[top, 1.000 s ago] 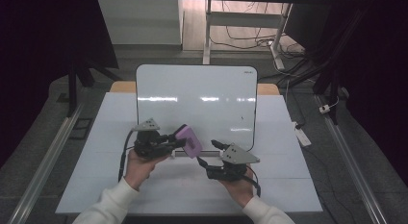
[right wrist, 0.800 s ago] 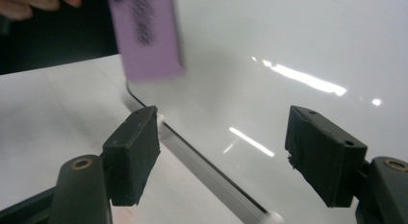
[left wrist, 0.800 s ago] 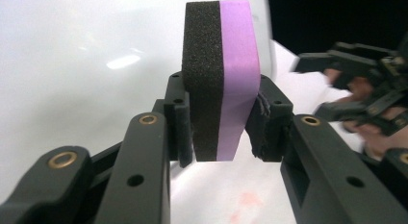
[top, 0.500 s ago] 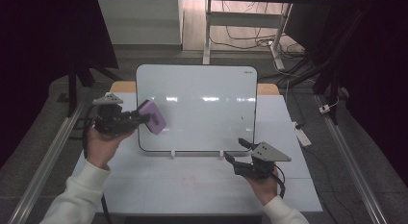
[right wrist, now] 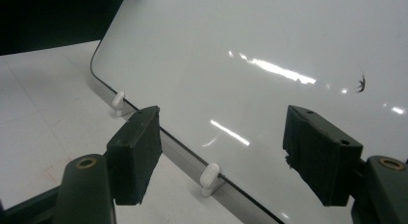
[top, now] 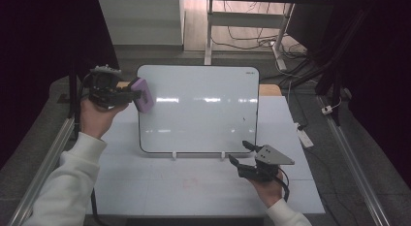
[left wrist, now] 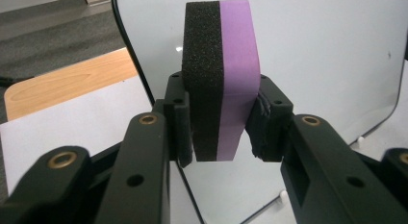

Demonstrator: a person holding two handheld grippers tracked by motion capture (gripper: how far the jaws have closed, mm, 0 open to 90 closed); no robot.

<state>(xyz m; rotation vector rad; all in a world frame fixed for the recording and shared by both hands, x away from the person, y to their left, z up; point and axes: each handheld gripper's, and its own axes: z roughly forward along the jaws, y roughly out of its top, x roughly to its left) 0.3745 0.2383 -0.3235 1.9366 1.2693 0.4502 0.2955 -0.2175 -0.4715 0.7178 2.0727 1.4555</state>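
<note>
Nearest to me, the right tongs point(top: 241, 154) hover low over the white desk point(top: 184, 182), just in front of the whiteboard's bottom edge. Their jaws have just been closing a little, yet they stand apart with nothing between them; through the gap in the right gripper view I see one of the small white feet point(right wrist: 210, 178) that prop the board. A tiny dark mark point(right wrist: 360, 83) sits on the whiteboard point(top: 203, 109) towards its right side. Farther off, at the board's upper left corner, the left tongs point(top: 137, 95) are raised in the hand and clamp the eraser point(left wrist: 221, 80), a block with a black foam half and a purple half, held close to the board's left edge.
</note>
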